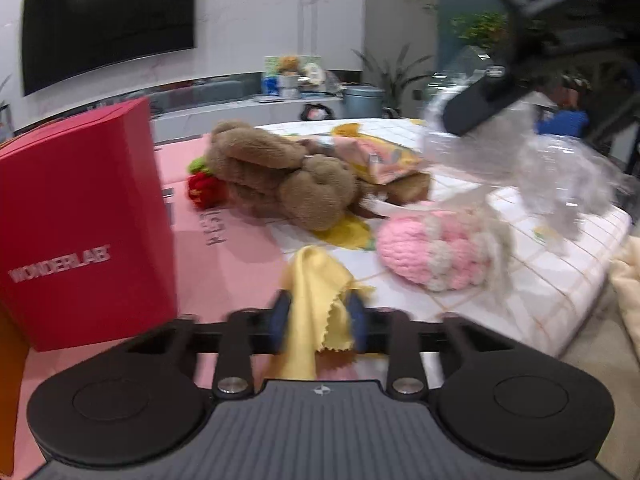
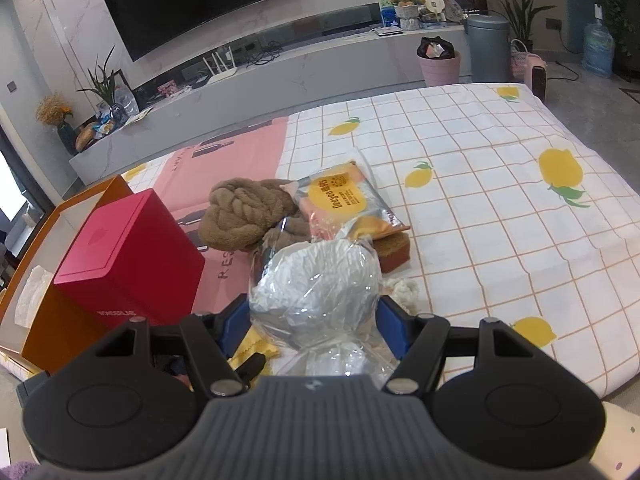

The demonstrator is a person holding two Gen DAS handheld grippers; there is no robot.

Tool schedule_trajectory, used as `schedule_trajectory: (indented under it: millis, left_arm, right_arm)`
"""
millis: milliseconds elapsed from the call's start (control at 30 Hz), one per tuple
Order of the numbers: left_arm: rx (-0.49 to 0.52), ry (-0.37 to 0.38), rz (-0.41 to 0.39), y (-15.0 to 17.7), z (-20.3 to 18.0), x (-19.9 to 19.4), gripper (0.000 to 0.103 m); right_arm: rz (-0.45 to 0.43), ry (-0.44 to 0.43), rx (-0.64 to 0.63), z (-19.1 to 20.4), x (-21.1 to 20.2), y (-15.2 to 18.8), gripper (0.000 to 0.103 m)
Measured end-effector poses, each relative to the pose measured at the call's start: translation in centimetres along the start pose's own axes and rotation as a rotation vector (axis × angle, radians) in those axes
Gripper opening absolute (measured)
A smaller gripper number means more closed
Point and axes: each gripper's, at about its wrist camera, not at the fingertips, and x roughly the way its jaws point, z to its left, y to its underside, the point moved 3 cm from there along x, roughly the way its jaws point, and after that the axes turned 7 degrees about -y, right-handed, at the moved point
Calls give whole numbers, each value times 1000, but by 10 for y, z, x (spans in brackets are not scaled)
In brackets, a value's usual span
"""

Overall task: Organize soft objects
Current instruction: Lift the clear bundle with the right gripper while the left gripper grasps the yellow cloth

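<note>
Yellow cloth [image 1: 316,300] is being pinched in our left claw [image 1: 320,320]; our right claw [image 2: 314,312] is clasping a clear plastic-wrapped bundle [image 2: 316,280] above the bed [image 2: 500,220]. Brown plush [image 1: 280,172], pink knit [image 1: 432,248] and snack packet [image 2: 340,196] are still awaiting sorting.

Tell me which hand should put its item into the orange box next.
Probably left. The left gripper is shut on the yellow cloth, close beside the red box and orange box. The right gripper holds the plastic bag farther off.
</note>
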Motion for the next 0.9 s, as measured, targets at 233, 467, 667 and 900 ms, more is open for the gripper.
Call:
schedule_trajectory:
  millis: [233,467,667,900]
  left_arm:
    - [93,-46,-11,4,-18,-8,9]
    - [-28,-55,35,1,-2,-11,9]
    - [-23,-54,51,-4,5,-28,9]
    - [-18,-58,-1,-29,15,-66,9]
  right_arm:
    - [2,0,-3,0,1,1,67]
    - [0,-11,-8,2,-2,1,67]
    - [-12,-21,-29,9,-8,2,67]
    - [-41,-15,-44,17,-17,3,67]
